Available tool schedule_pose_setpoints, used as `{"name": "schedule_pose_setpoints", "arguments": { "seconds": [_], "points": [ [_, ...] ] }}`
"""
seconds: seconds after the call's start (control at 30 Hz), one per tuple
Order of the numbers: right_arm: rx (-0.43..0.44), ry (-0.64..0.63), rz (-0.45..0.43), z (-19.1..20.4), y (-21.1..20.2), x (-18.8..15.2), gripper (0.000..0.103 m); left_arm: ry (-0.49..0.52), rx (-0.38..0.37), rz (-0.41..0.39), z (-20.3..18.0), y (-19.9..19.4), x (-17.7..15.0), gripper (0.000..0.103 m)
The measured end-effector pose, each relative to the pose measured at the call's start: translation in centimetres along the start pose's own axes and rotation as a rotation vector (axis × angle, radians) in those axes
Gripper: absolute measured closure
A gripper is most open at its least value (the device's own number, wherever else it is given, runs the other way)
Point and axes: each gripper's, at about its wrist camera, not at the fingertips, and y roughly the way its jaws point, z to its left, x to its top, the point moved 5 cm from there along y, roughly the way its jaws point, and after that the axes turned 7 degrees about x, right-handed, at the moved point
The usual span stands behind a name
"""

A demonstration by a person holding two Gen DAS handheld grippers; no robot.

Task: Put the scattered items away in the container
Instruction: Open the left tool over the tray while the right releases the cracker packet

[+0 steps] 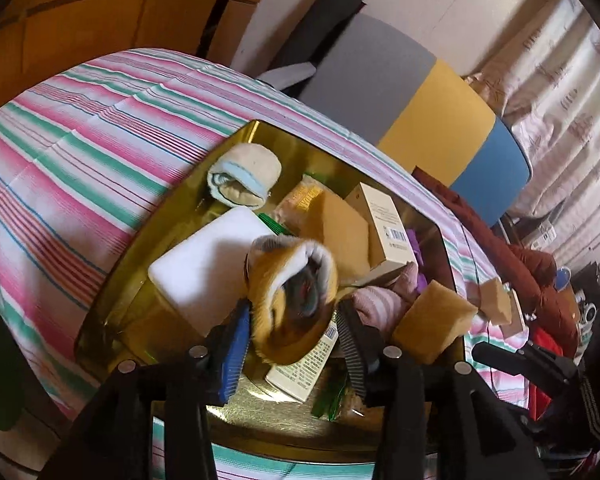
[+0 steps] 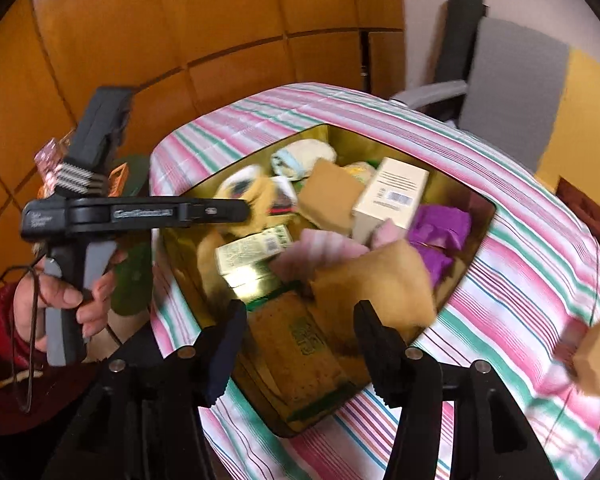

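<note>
A gold tin (image 1: 256, 412) (image 2: 380, 140) sits on the striped cloth, holding several items. My left gripper (image 1: 292, 344) hangs over its near side with the jaws apart. A blurred orange rolled sock (image 1: 296, 300) lies between the fingers, clear of the pads. Over the tin's near corner my right gripper (image 2: 300, 344) is open. A blurred tan sponge (image 2: 376, 284) (image 1: 432, 320) lies just past its fingertips at the tin's right edge, gripped by nothing. A second tan sponge (image 1: 496, 300) (image 2: 596, 356) lies on the cloth to the right, outside the tin.
The tin also holds a white-blue sock roll (image 1: 244, 176), a white block (image 1: 212, 256), a barcoded box (image 1: 388, 224), purple wrappers (image 2: 440, 228) and a pink sock (image 2: 320, 252). A hand (image 2: 60, 300) holds the left tool. A chair (image 1: 380, 80) stands behind the table.
</note>
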Motion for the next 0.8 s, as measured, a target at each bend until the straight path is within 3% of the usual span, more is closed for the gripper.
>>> {"name": "schedule_pose_setpoints", "arguments": {
  "seconds": [0.13, 0.4, 0.63, 0.7, 0.8],
  "points": [
    [-0.014, 0.076, -0.001, -1.8, 0.0, -0.1, 0.048, -0.013, 0.022, -0.047, 0.1, -0.9, -0.2, 0.06],
    [-0.024, 0.112, -0.041, -2.4, 1.3, 2.2, 0.051, -0.037, 0.039, -0.087, 0.3, -2.0, 0.2, 0.06],
    [-0.014, 0.197, 0.107, -3.1, 4.0, 0.7, 0.05, -0.036, 0.039, -0.098, 0.5, -2.9, 0.2, 0.06],
    [0.01, 0.211, 0.07, -2.8, 3.6, 0.3, 0.052, -0.038, 0.036, -0.107, 0.2, -2.9, 0.3, 0.06],
    [0.006, 0.217, -0.059, -2.8, 1.2, 1.1, 0.051, -0.027, 0.024, -0.094, -0.8, -2.6, 0.3, 0.06]
  ]
}}
